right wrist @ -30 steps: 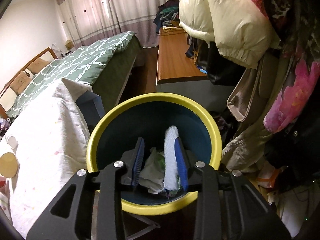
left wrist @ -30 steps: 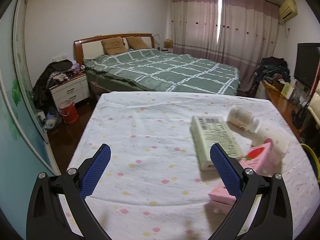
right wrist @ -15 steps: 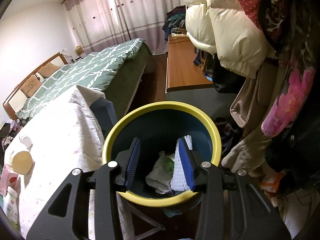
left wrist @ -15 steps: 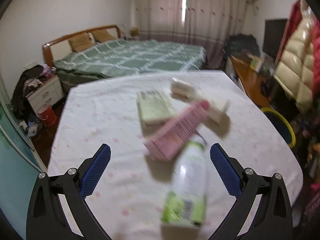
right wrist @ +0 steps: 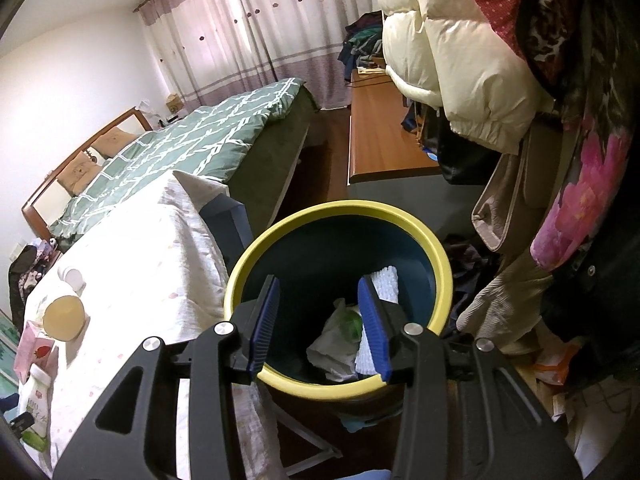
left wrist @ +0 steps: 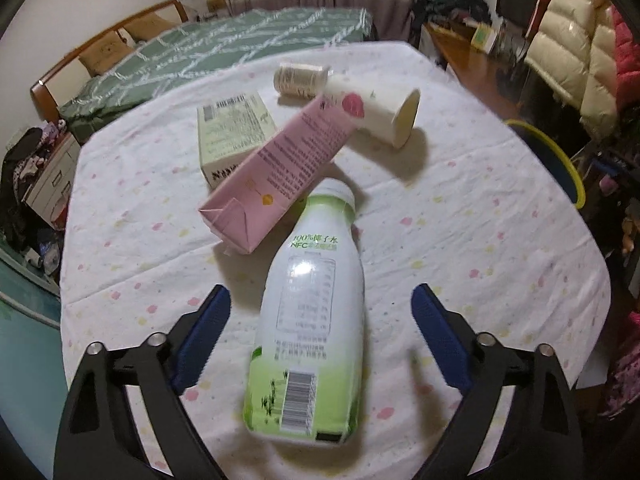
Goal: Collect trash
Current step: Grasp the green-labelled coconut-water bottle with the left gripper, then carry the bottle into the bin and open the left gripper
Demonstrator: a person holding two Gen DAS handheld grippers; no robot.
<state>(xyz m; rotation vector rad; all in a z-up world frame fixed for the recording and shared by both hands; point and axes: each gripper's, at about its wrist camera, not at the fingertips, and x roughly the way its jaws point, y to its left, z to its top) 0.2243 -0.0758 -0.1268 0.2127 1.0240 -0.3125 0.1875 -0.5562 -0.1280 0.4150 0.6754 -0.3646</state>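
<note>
My left gripper is angled down over the desk, its jaws closing around the green-and-white coconut water bottle, which lies between the blue pads but untouched on either side. Just beyond its cap a pink carton leans across a pale green box, with a cream paper cup and a small jar behind. My right gripper hangs over the yellow-rimmed bin, spread partway with nothing pinched; crumpled wrappers sit in the bin below.
</note>
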